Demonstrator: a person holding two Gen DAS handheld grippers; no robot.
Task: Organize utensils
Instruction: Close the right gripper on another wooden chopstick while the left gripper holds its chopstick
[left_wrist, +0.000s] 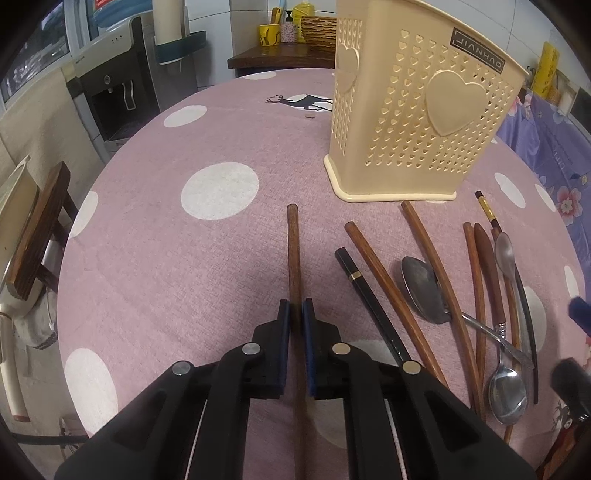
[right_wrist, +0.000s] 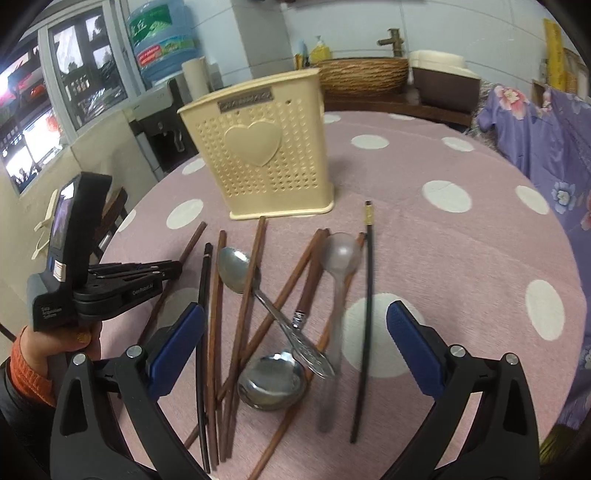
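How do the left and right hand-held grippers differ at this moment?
The left hand-held gripper is shut on a brown wooden chopstick; the right hand-held gripper is open and holds nothing. The left works apart from the utensil pile; the right hovers over it. Both have blue pads.

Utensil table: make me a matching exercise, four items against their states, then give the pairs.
Items:
1. left gripper
2. right gripper
3. cream holder
4. steel spoon

States:
A. stands upright on the pink cloth
B. lies bowl-up among the wooden chopsticks
C. shut on a wooden chopstick
D. open above the pile, holding nothing

Pairs: 1-C, 2-D, 3-A, 4-B
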